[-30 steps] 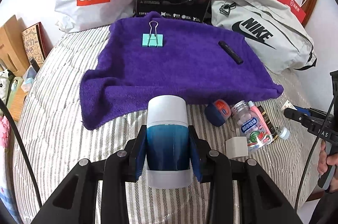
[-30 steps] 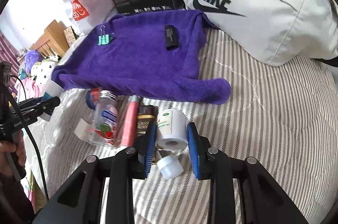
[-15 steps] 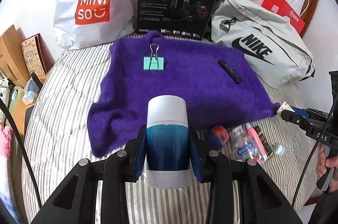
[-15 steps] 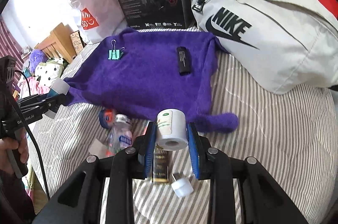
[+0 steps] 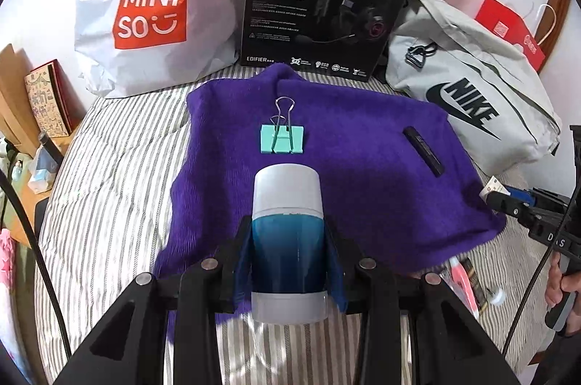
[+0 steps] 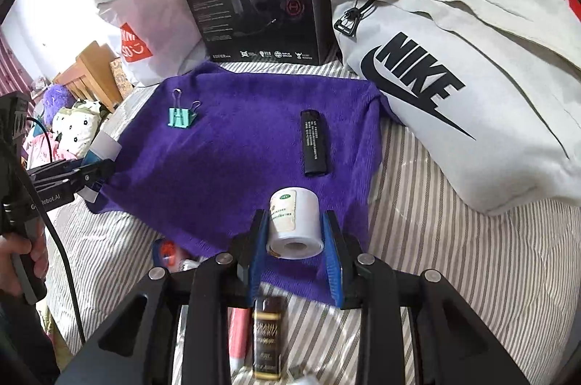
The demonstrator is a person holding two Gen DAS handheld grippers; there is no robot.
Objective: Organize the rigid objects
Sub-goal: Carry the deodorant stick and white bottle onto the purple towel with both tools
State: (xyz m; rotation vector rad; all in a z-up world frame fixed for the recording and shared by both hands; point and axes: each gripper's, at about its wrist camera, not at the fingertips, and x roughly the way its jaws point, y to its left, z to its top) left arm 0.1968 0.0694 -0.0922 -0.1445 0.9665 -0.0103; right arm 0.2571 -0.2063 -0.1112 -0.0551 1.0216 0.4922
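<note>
The blue bottle (image 5: 287, 239) is clamped across its body by the left gripper (image 5: 288, 261), above the purple towel (image 5: 363, 189). The right gripper (image 6: 295, 250) pinches a small white bottle (image 6: 295, 221) over the towel's near edge. A binder clip (image 5: 282, 138) and black lighter (image 6: 315, 147) already lie there, well apart, suggesting the towel is the collection area.
</note>
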